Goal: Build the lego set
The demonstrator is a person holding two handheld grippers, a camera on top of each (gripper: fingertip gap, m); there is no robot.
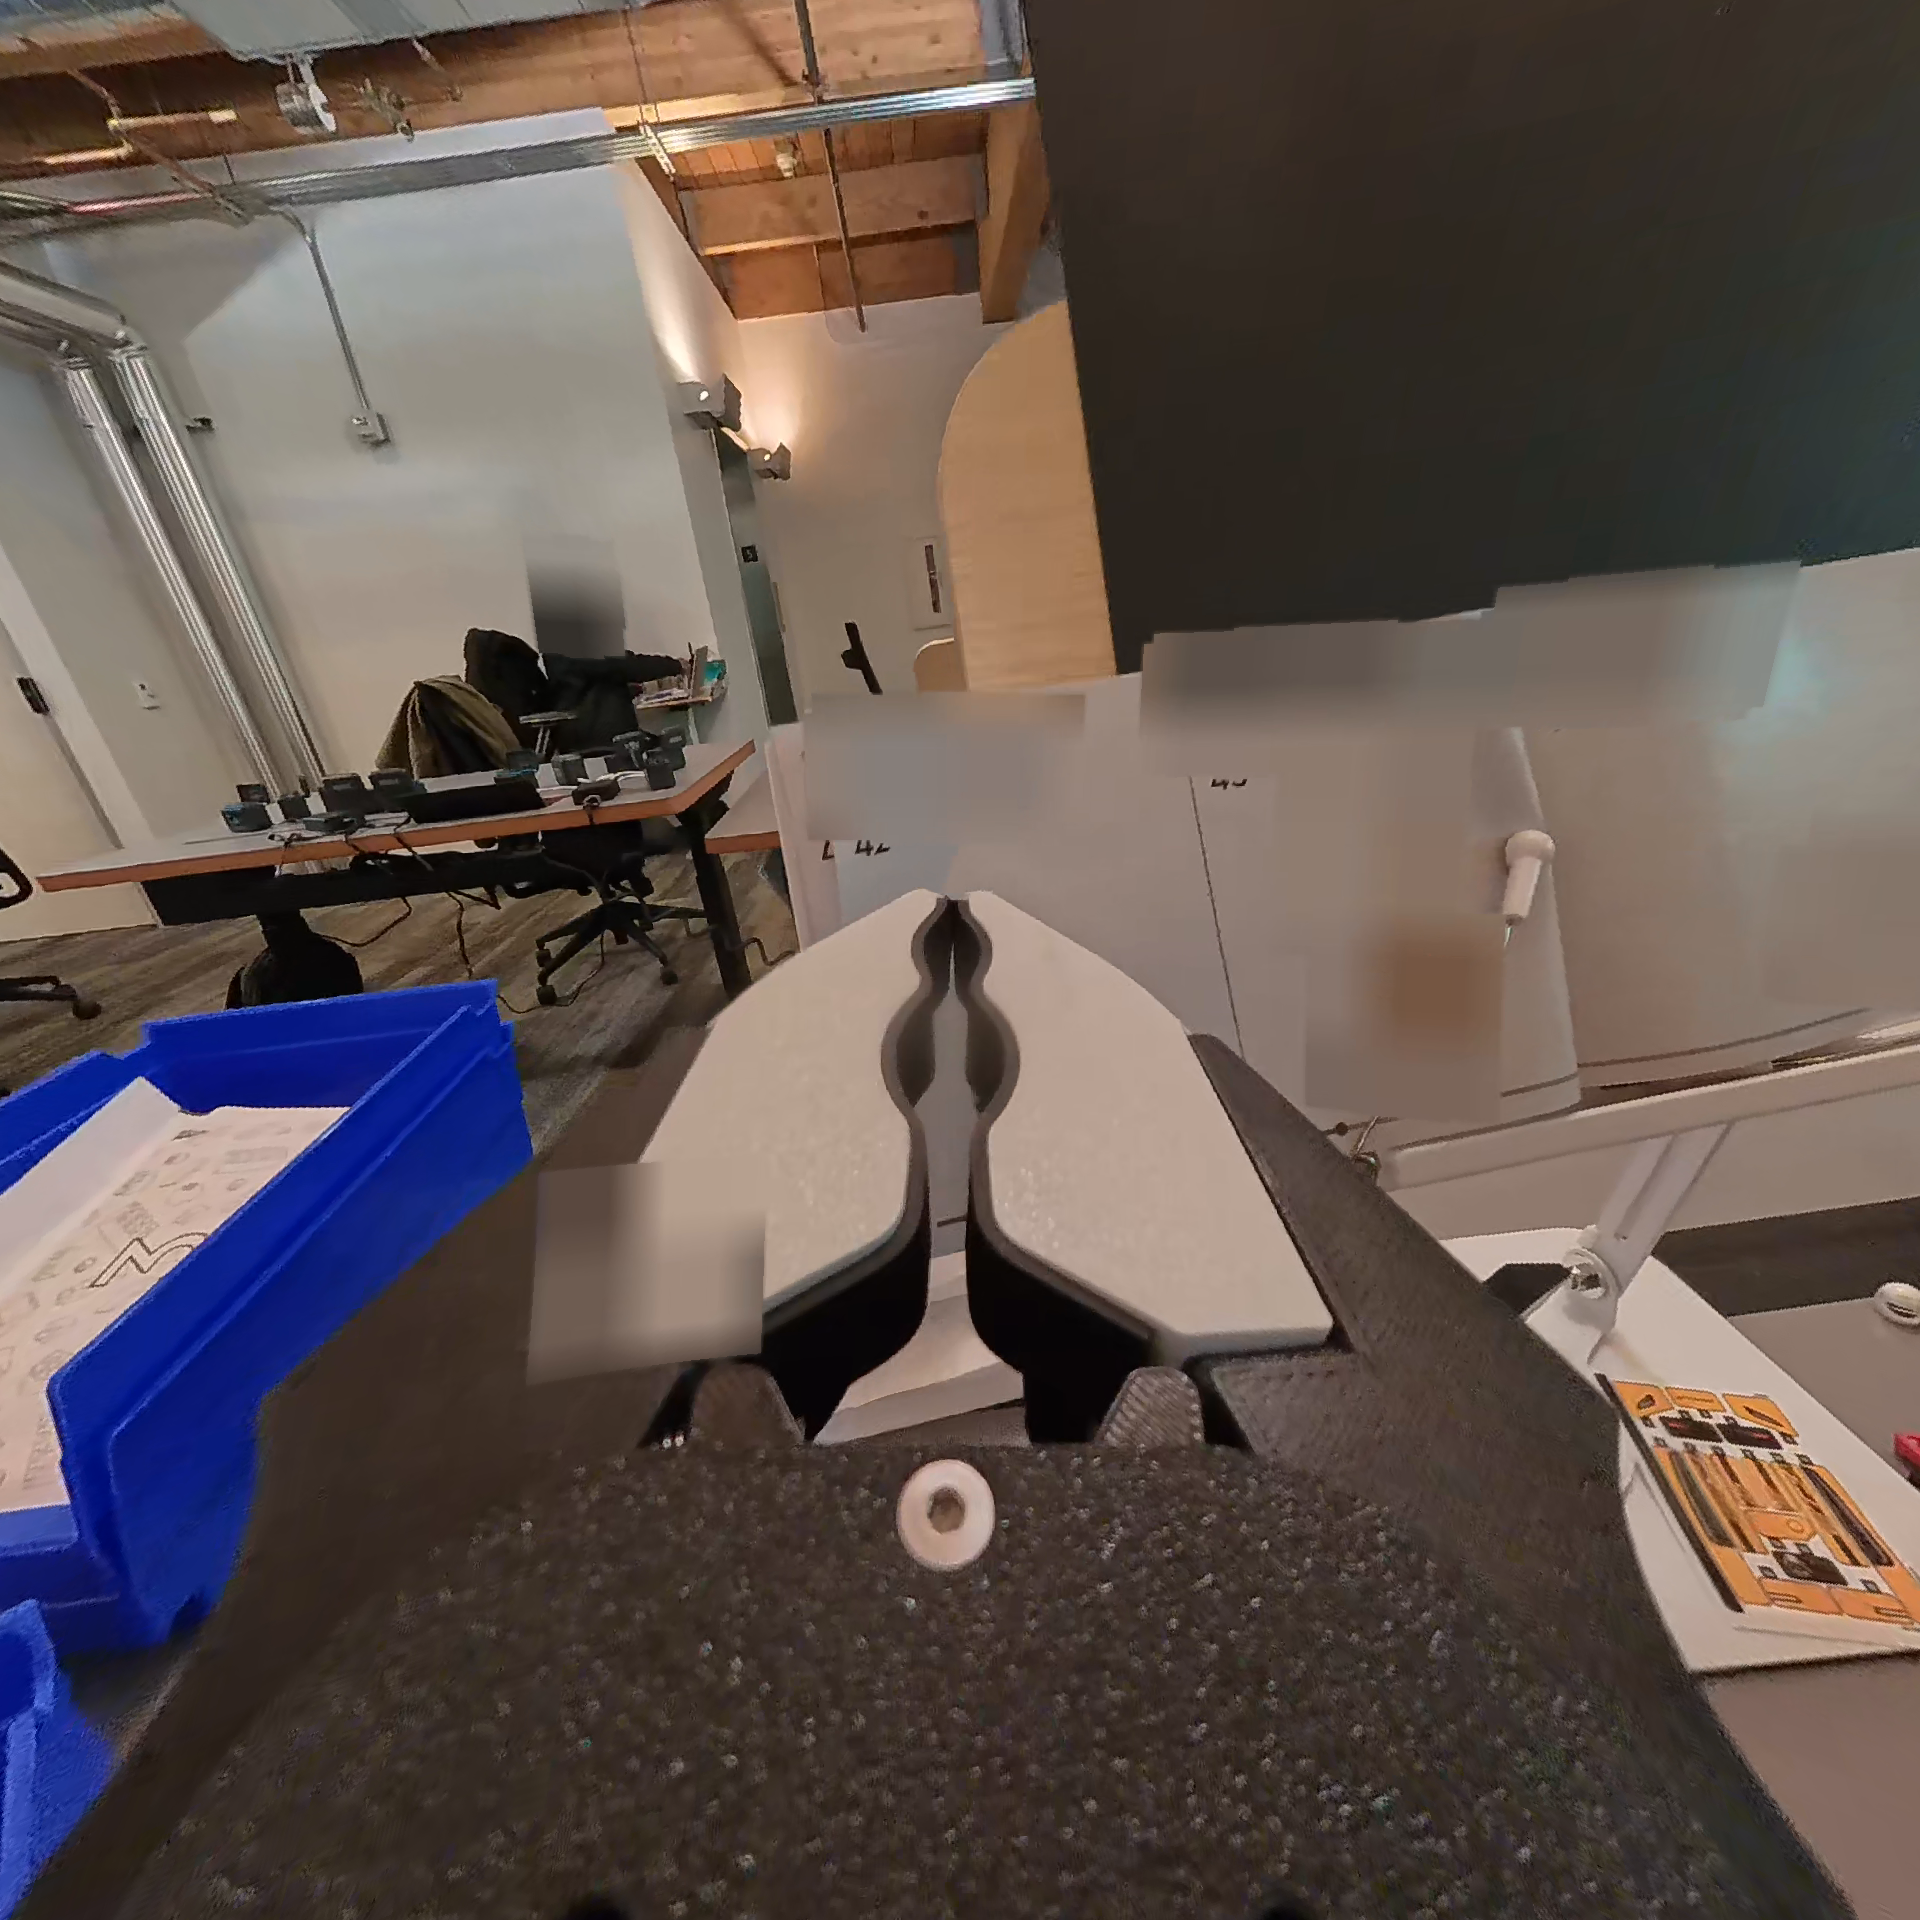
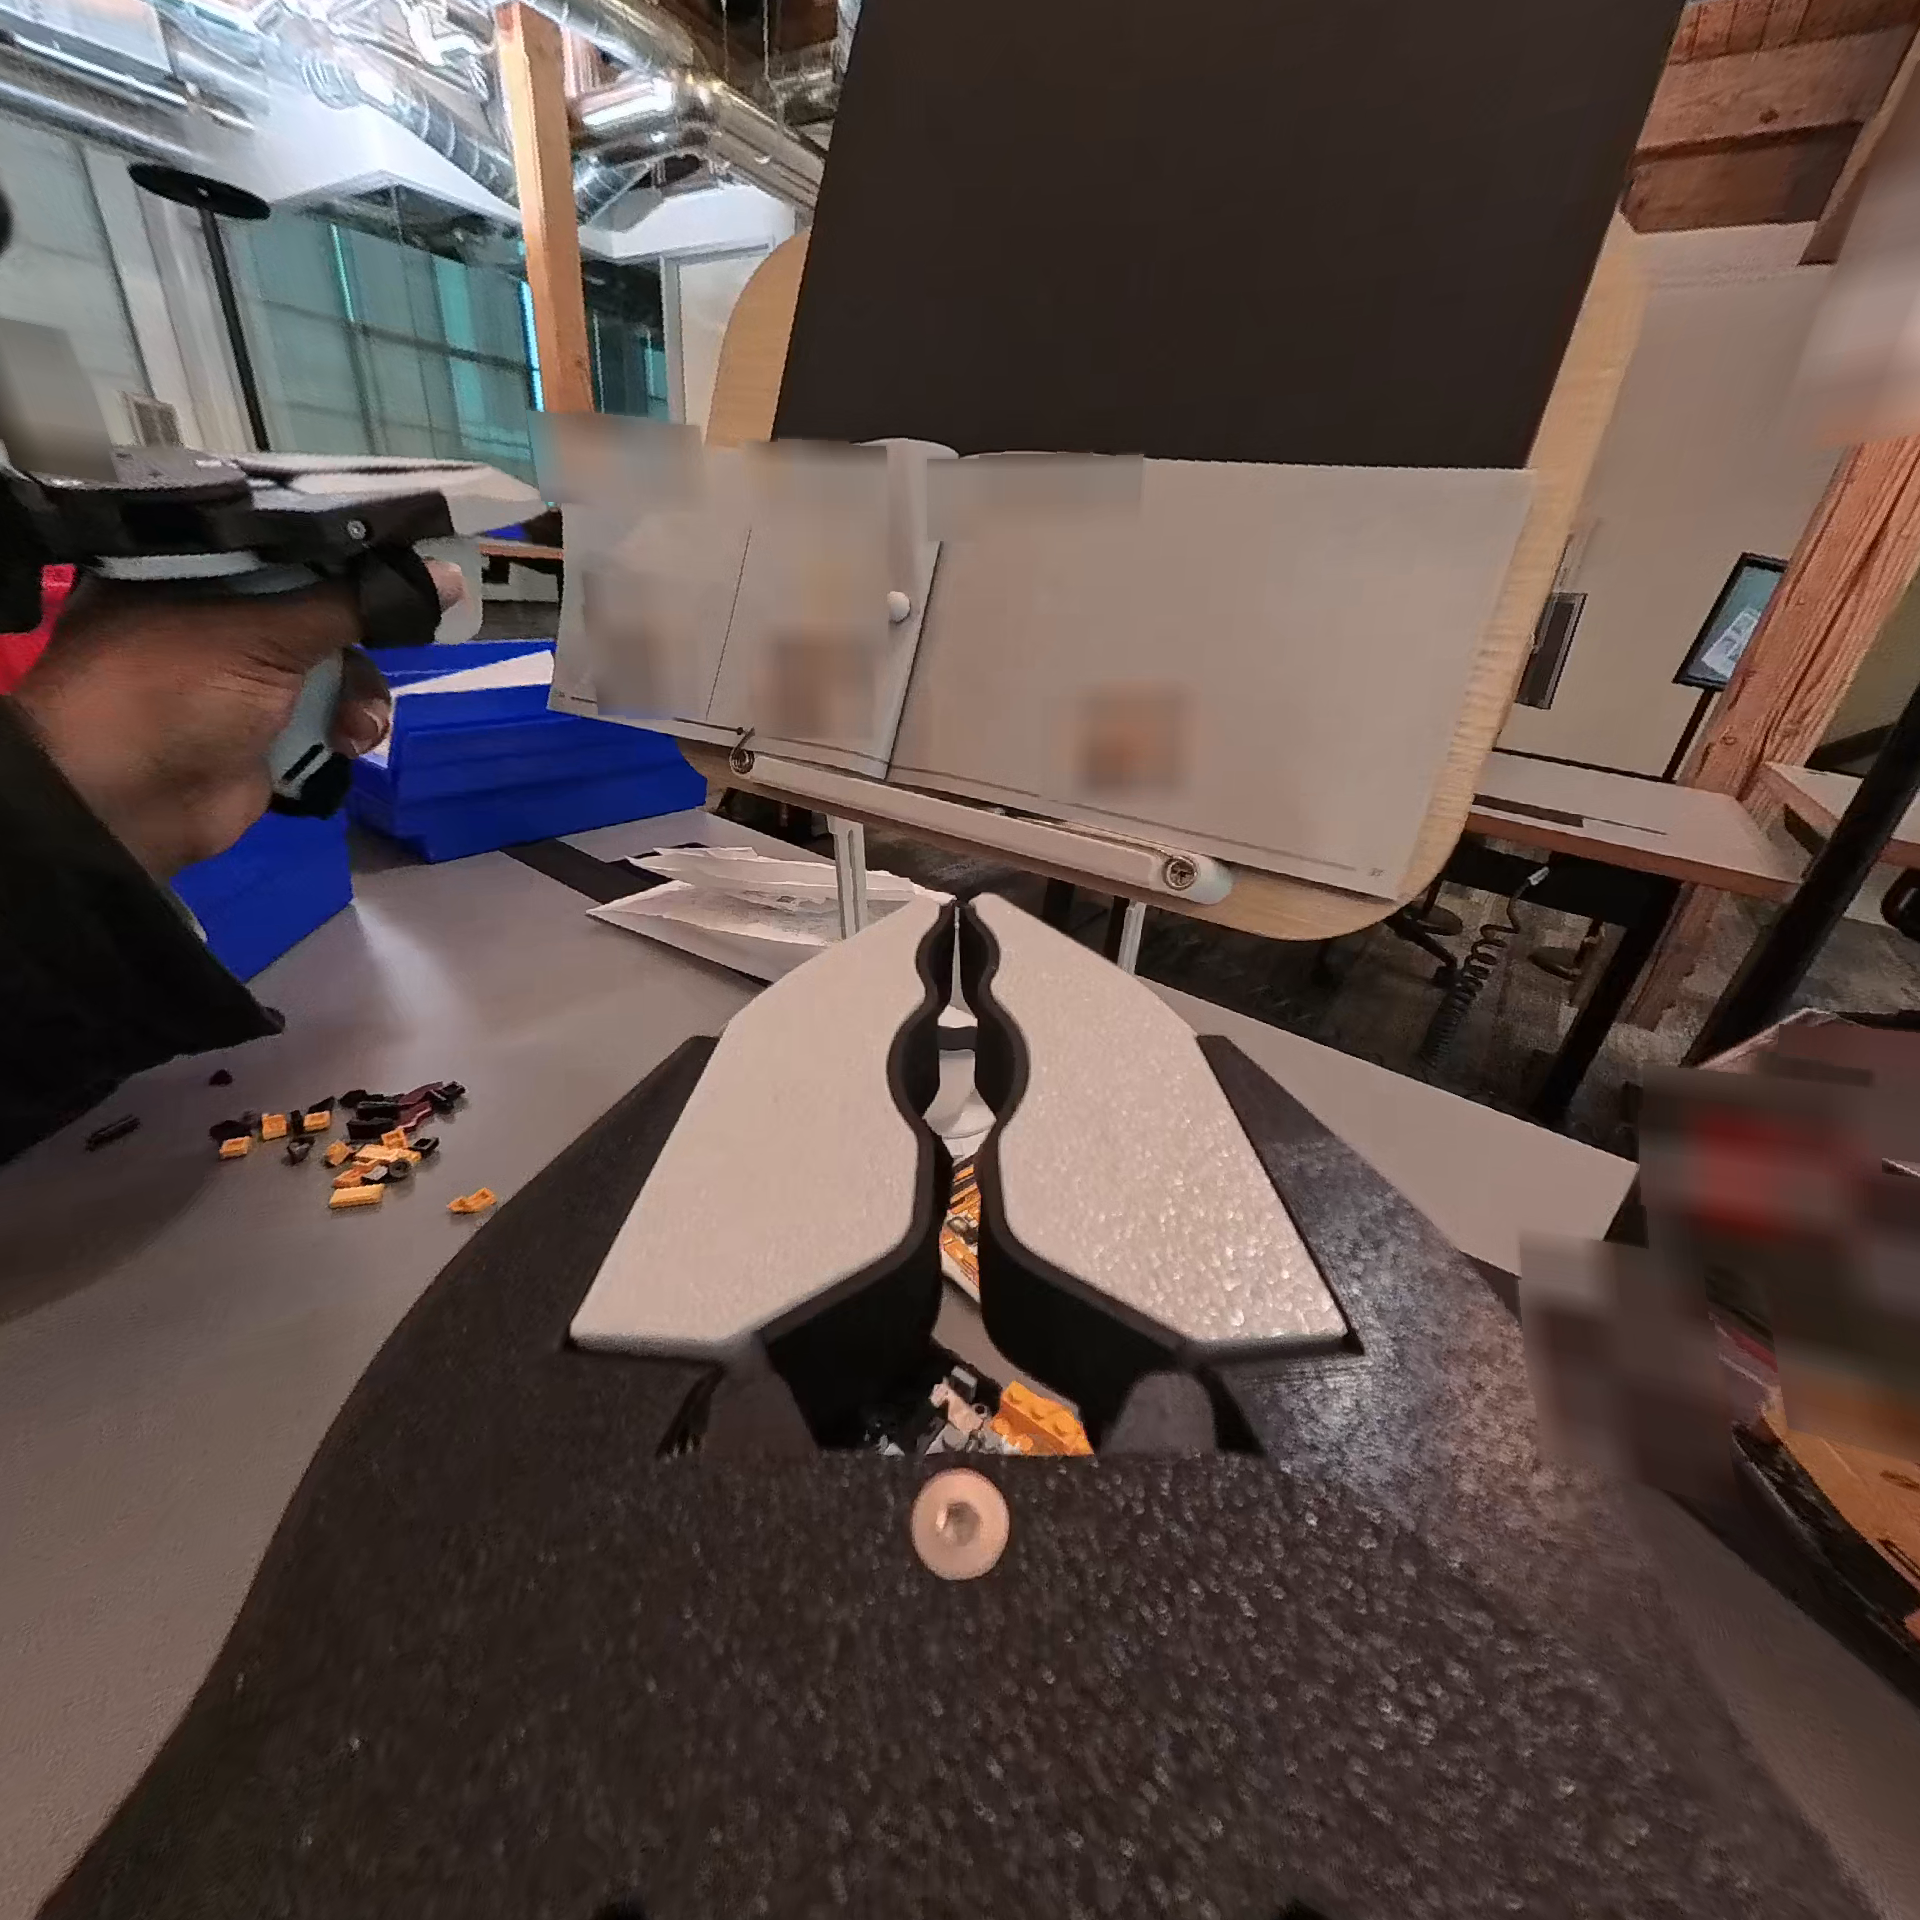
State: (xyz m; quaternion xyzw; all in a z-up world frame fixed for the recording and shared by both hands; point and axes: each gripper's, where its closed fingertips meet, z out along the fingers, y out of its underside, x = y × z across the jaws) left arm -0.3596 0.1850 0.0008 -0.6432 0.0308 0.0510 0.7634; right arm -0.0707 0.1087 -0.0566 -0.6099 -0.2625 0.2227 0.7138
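Above the counter (image 2: 156,1403) I hold the left gripper (image 1: 952,902) and right gripper (image 2: 956,909) pinched together and empty, raised toward the propped instruction booklet (image 2: 1226,665), probably checking the next step before touching the loose bricks (image 2: 353,1138).

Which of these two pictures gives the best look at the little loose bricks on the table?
The right wrist view: the loose bricks, orange and dark, lie scattered in the open on the grey table. The left wrist view shows none of them.
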